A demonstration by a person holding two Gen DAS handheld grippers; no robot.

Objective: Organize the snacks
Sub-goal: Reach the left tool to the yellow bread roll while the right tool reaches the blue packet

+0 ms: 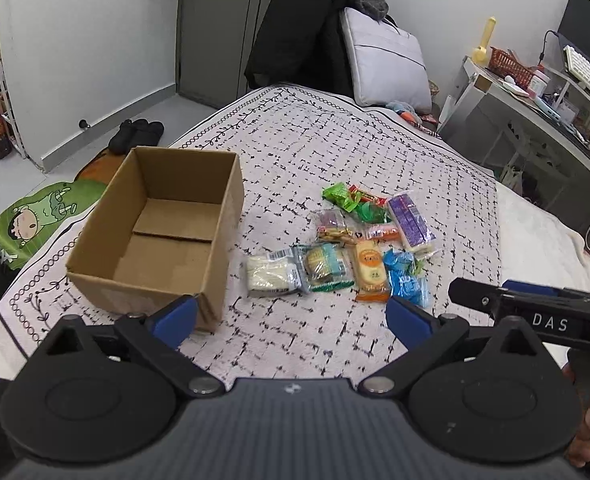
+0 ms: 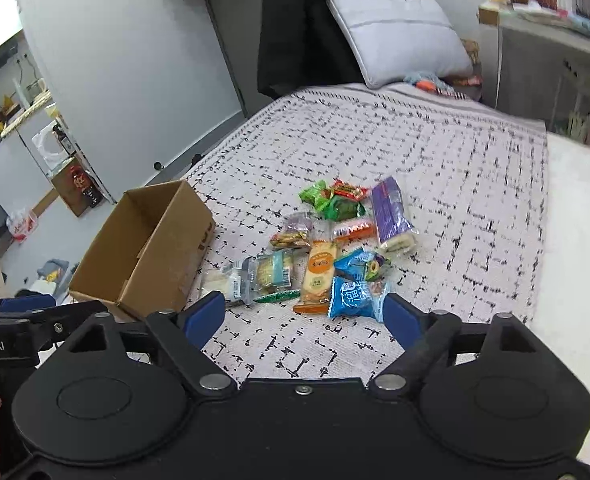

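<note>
No snack has yet been packed: the box lies empty on the bed, the snacks piled at its 3 o'clock, both grippers' fingers spread and unloaded, so a first pick is called for.

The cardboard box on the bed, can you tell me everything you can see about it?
The brown cardboard box is a plain rectangular carton, open at the top with no lid flaps showing. Nothing is inside; its floor is two flaps meeting at a seam. It sits upright on the white black-dashed bedspread, near the bed's left edge, left of the pile of wrapped snacks and not touching them. The right wrist view shows dark print on its side. Neither gripper touches it.
</note>
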